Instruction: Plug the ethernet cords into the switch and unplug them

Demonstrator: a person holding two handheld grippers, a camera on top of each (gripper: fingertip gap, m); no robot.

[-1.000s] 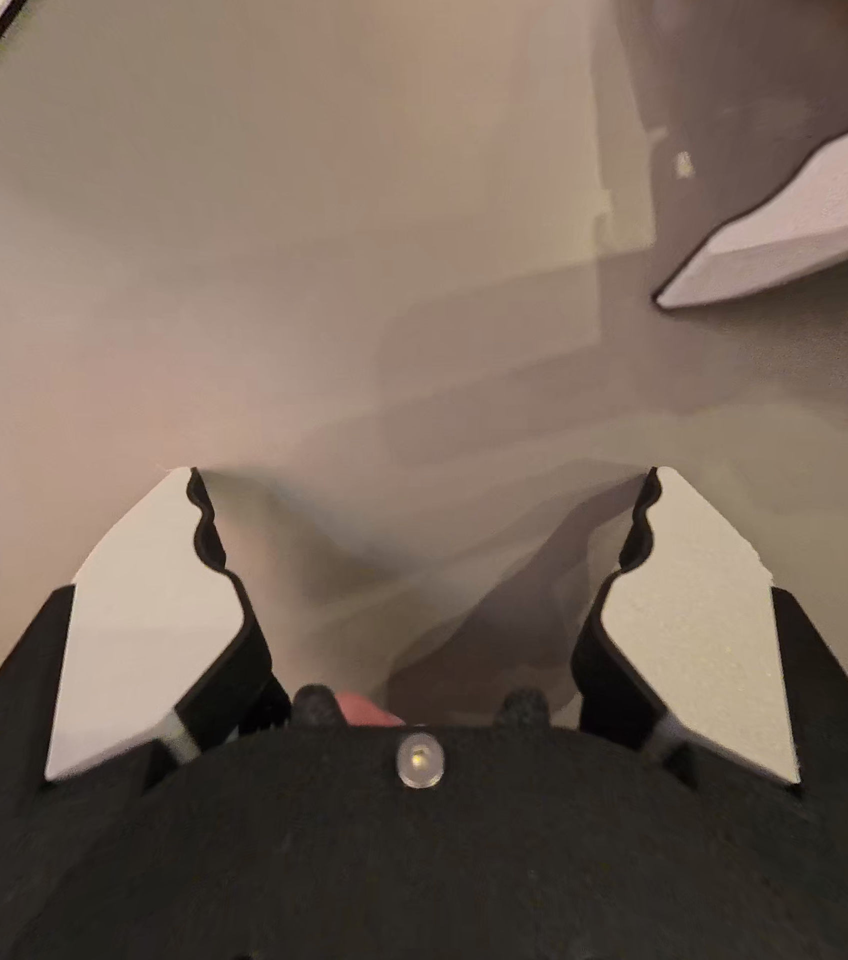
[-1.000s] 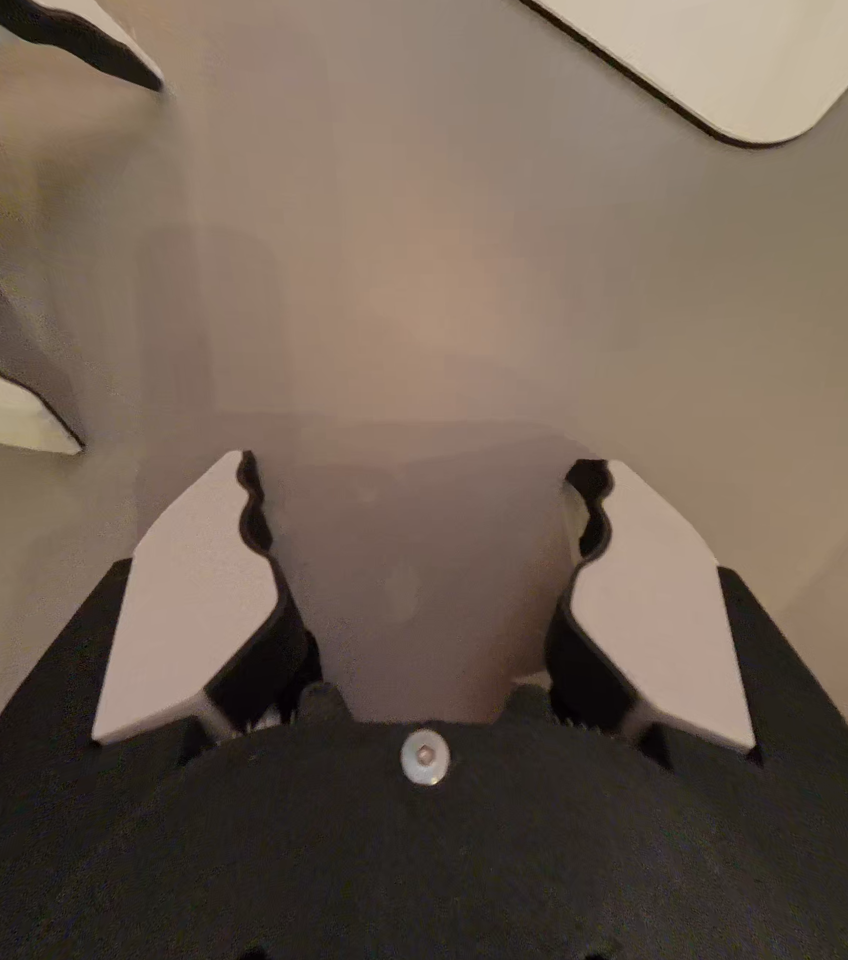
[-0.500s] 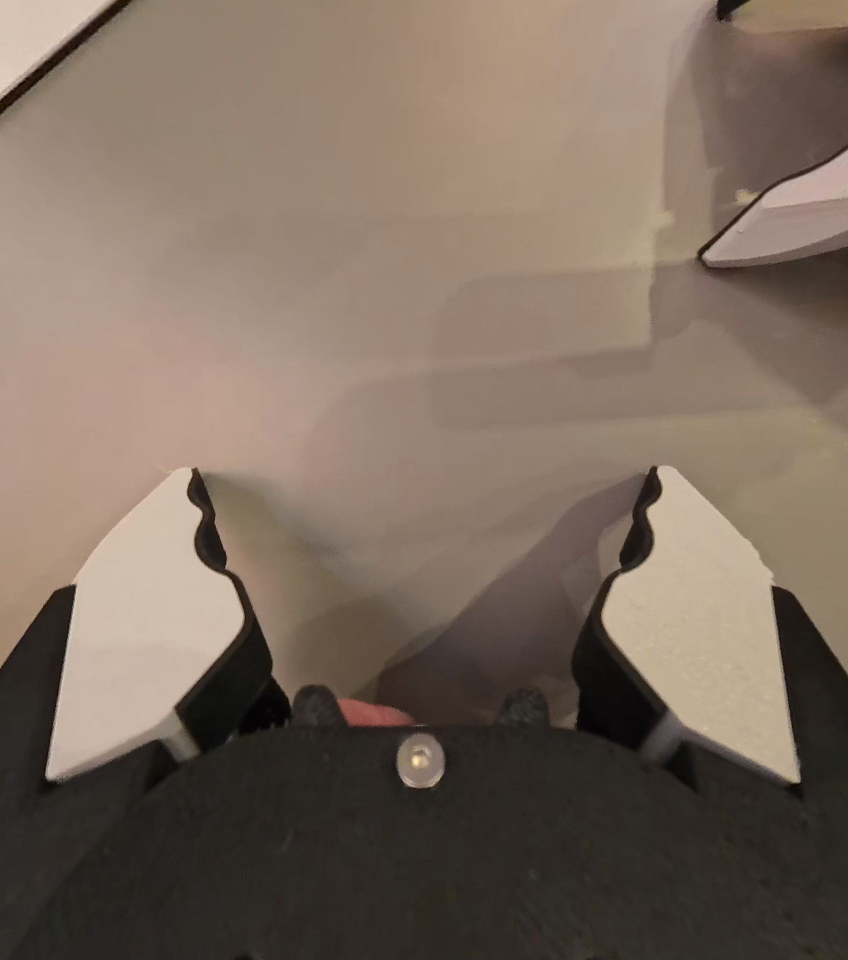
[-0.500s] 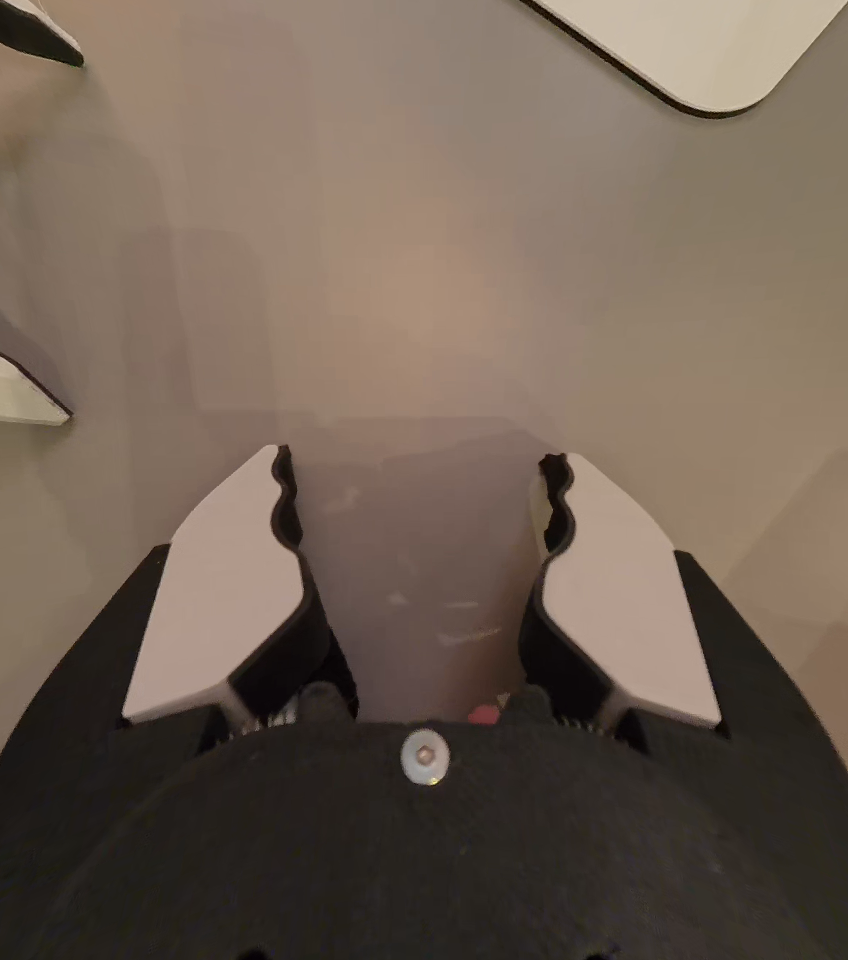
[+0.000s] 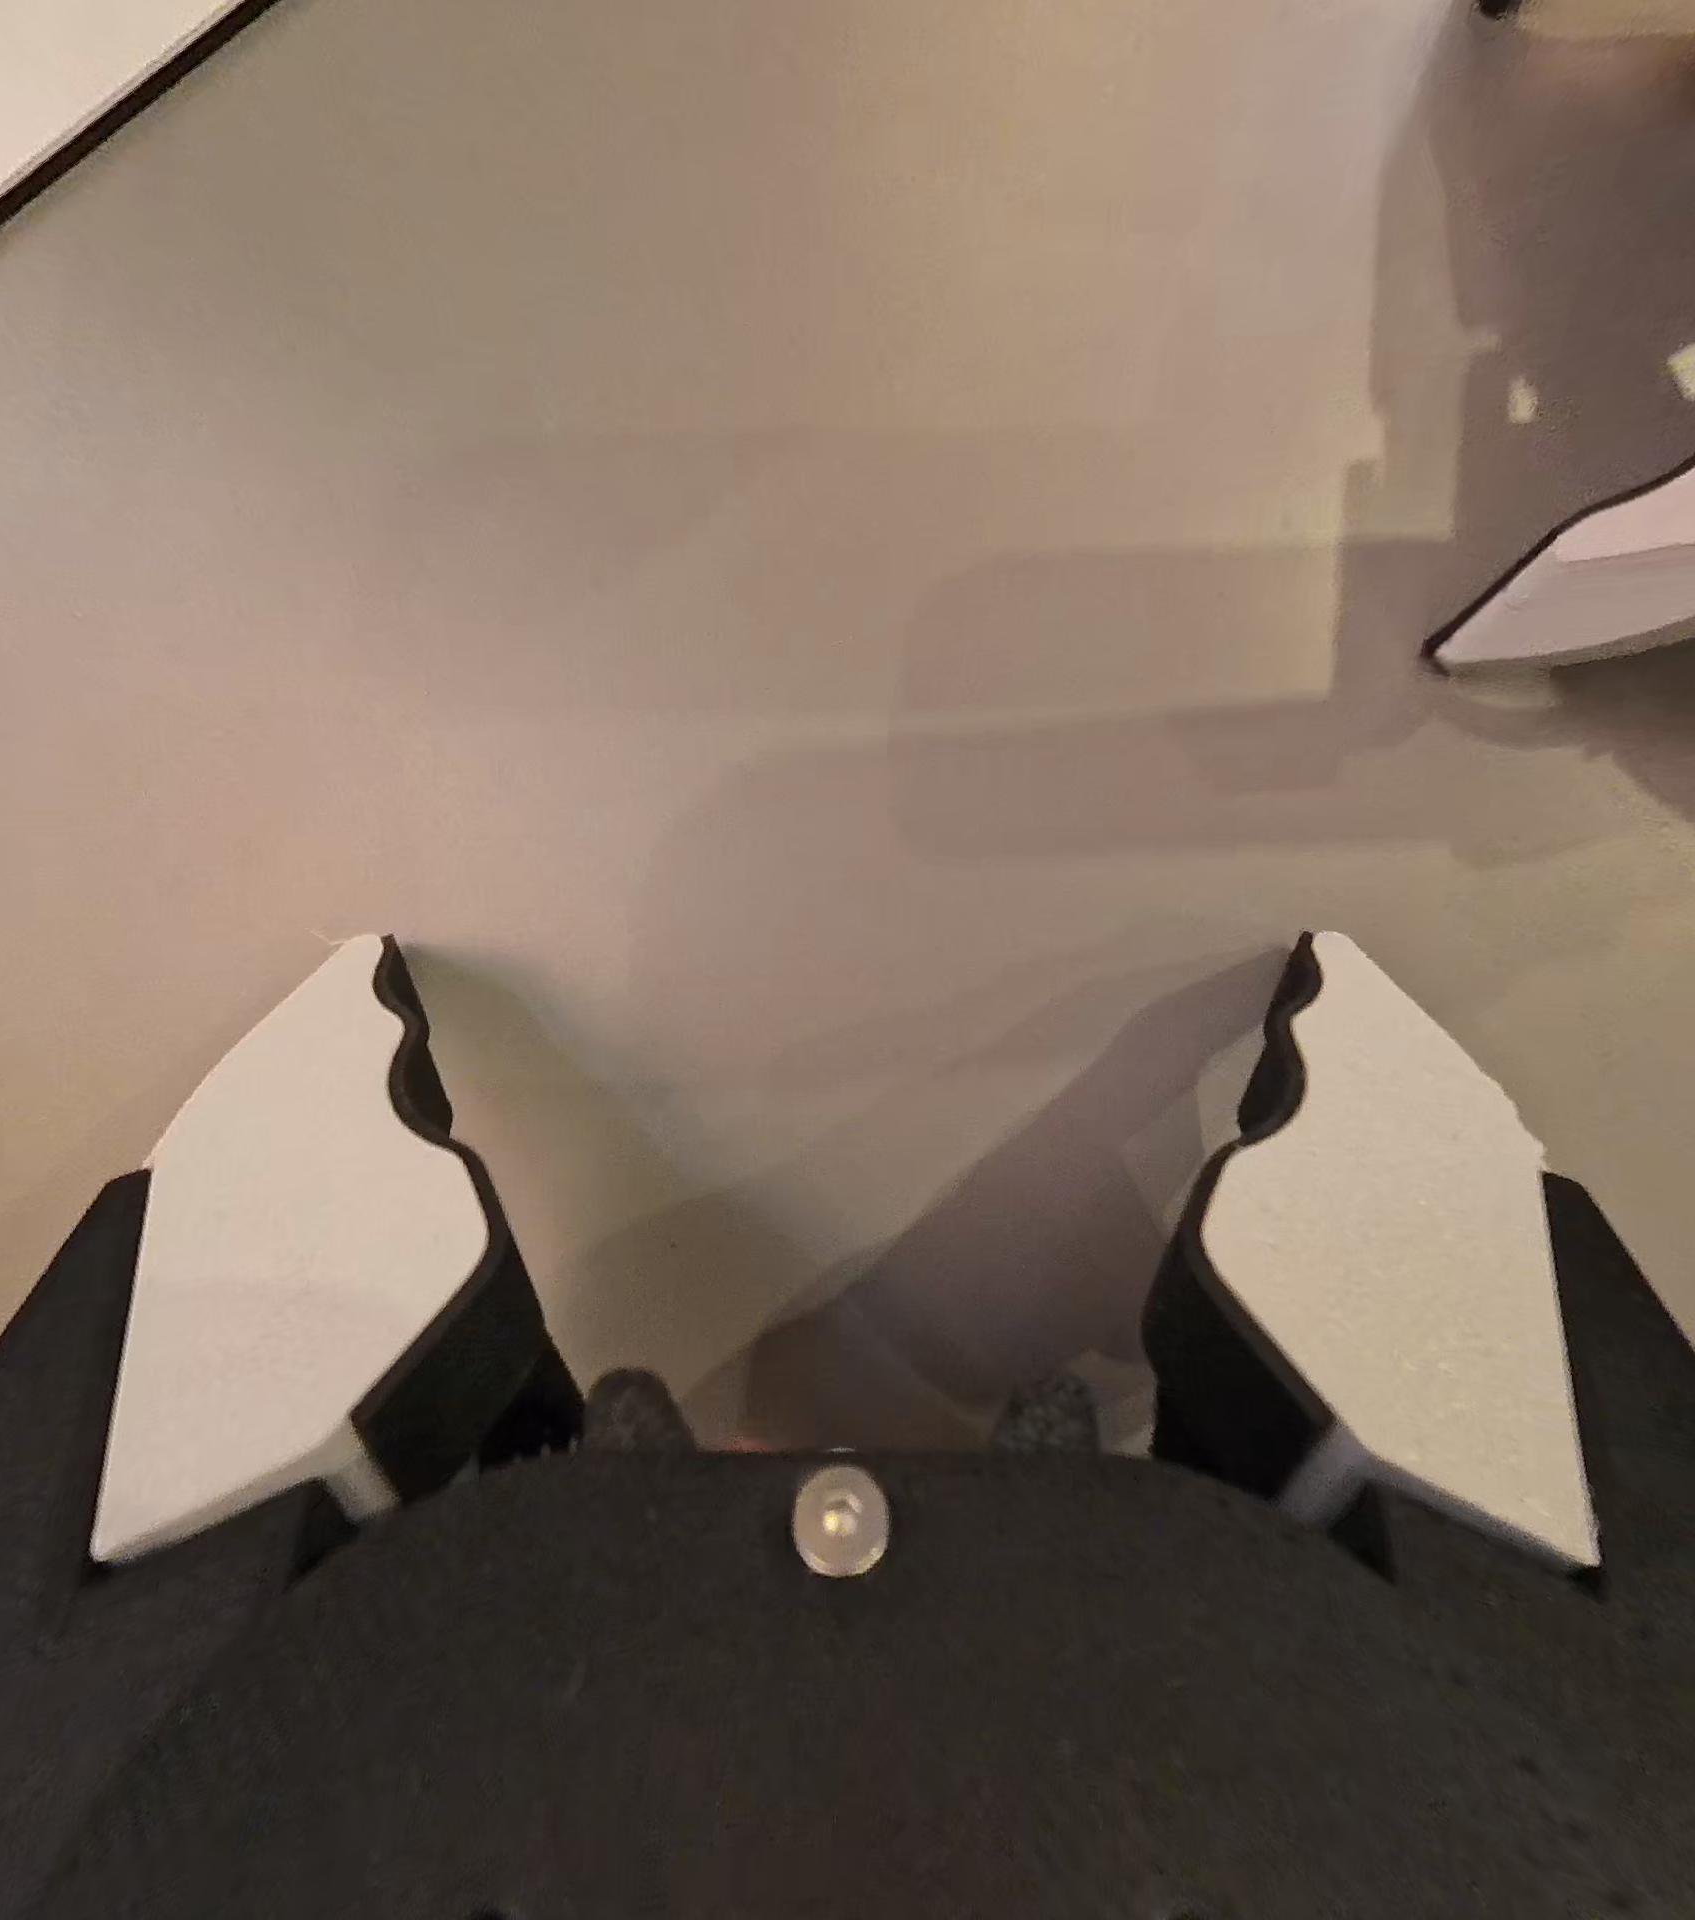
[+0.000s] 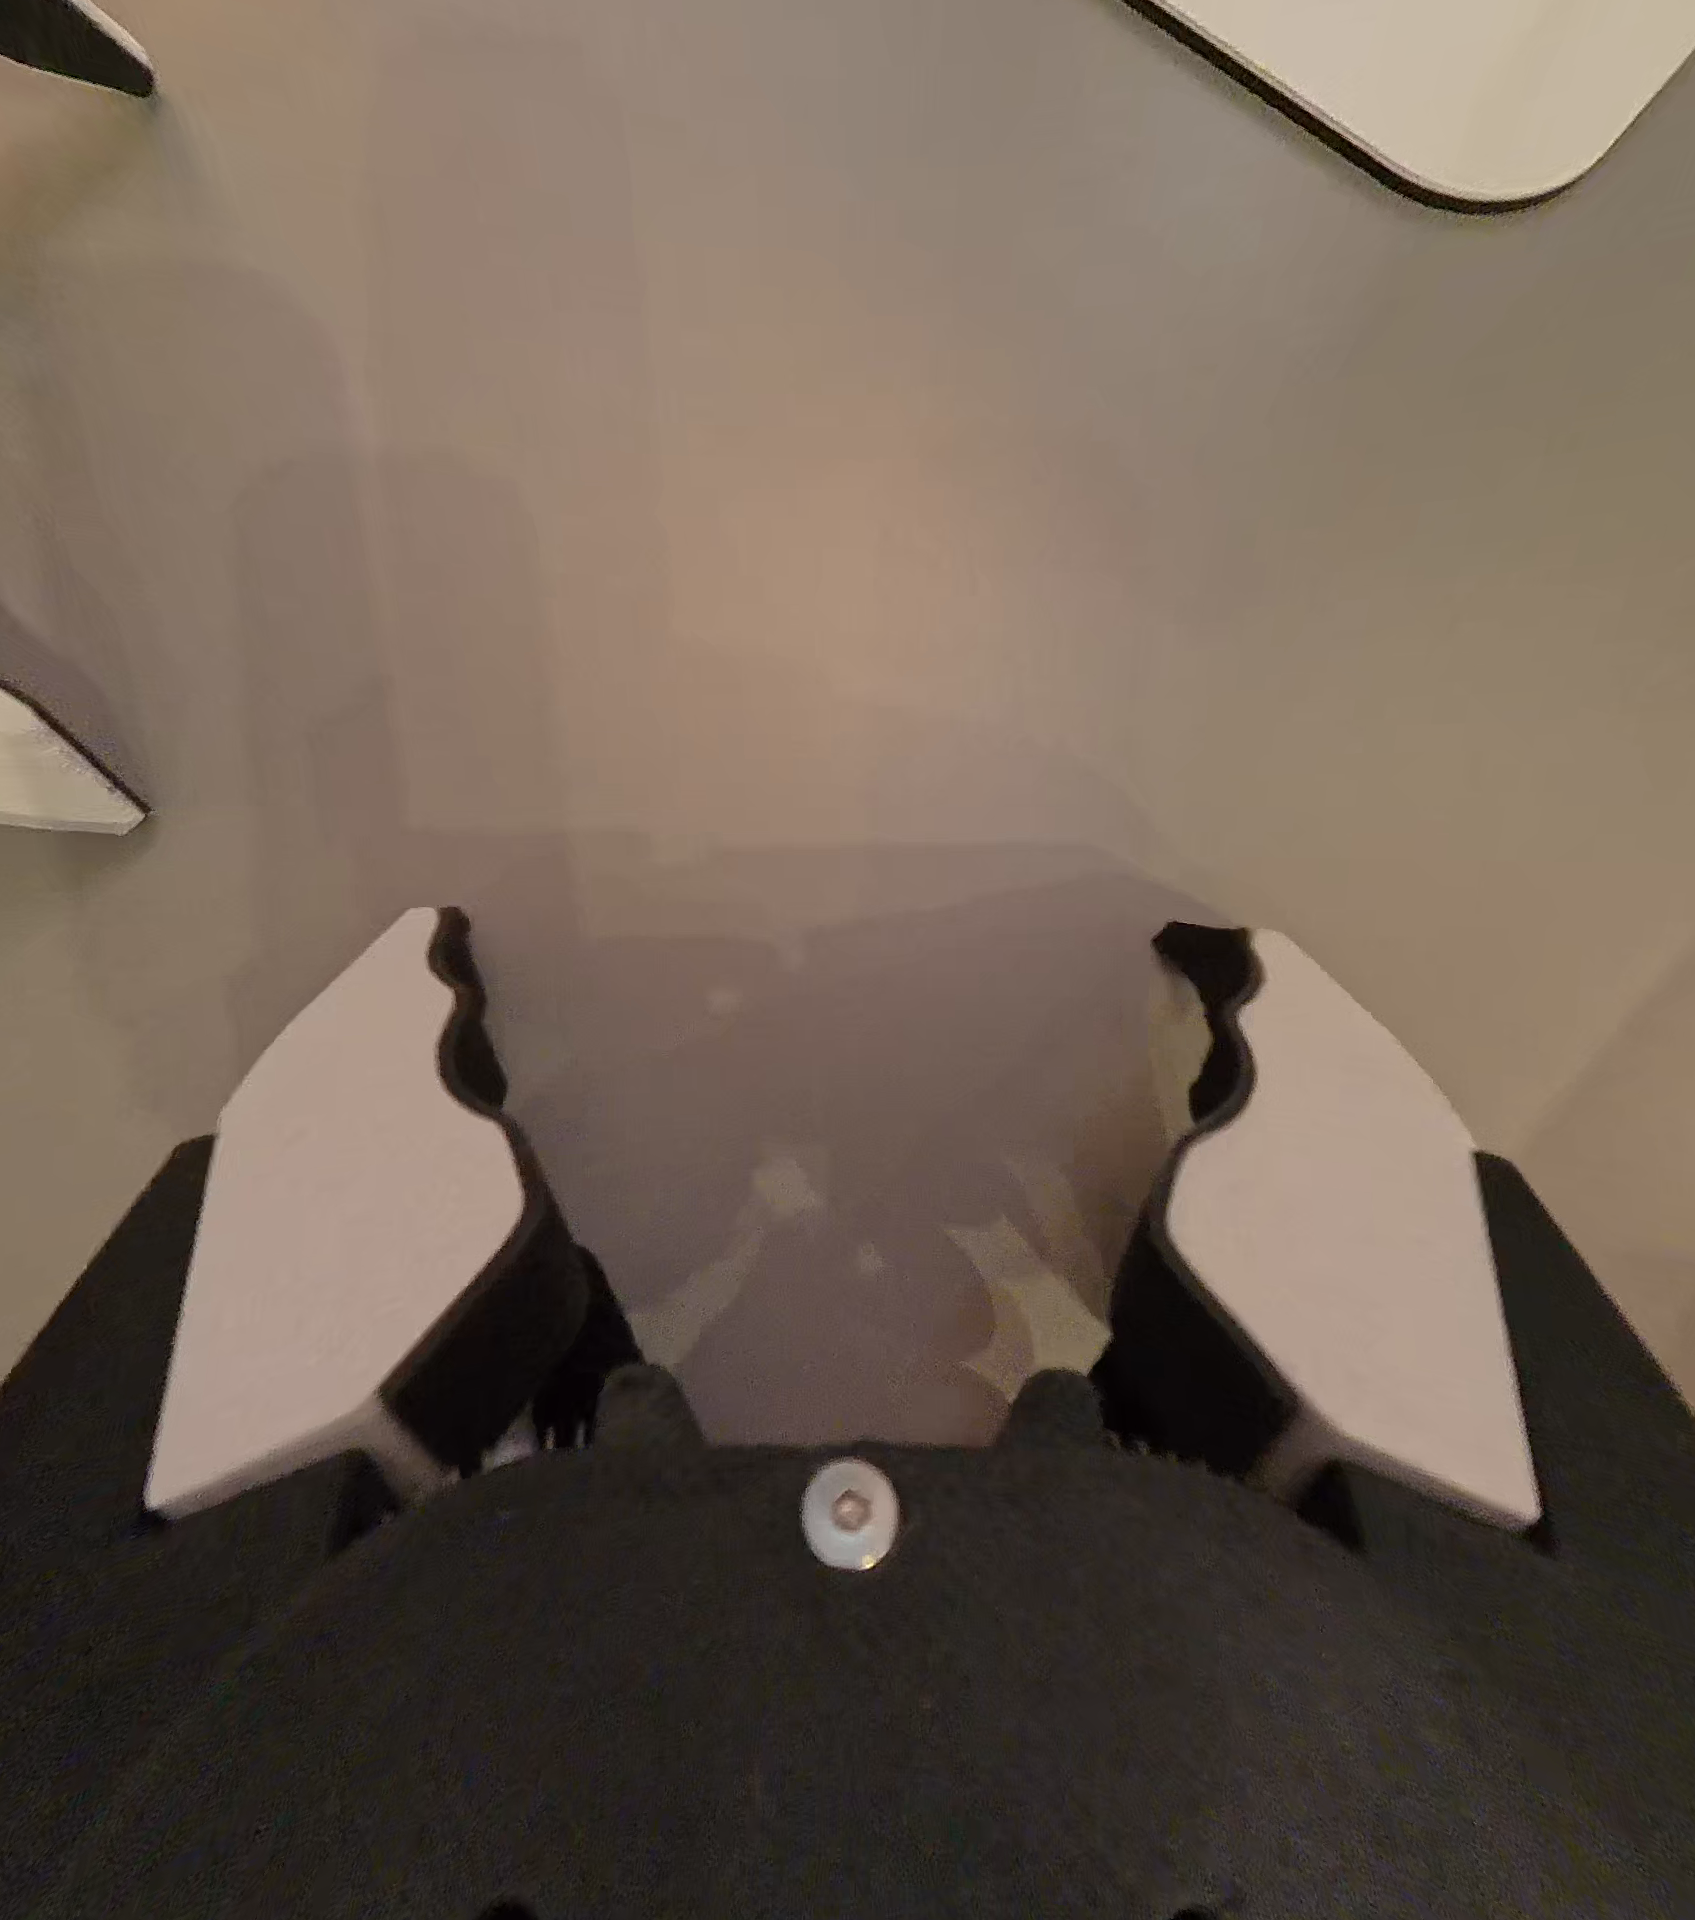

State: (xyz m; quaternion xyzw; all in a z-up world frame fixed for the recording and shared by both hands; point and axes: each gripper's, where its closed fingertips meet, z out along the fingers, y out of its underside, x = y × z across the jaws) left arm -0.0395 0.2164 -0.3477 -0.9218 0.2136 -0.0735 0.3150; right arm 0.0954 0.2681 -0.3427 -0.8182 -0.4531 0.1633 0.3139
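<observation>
No ethernet cord and no switch show in either view. My left gripper is open and empty, its white fingers spread wide just over a bare glossy grey tabletop. My right gripper is also open and empty over the same tabletop. In the left wrist view a white finger of the right gripper shows at the right edge. In the right wrist view a white finger of the left gripper shows at the left edge.
A flat white pad with a black rim and a rounded corner lies at the top left of the left wrist view and at the top right of the right wrist view. Faint reflections of the grippers show on the tabletop.
The right gripper narrowed half a second ago and has spread wide again. The left gripper stayed open while its view drifted, bringing more of the white pad into the top left corner.
</observation>
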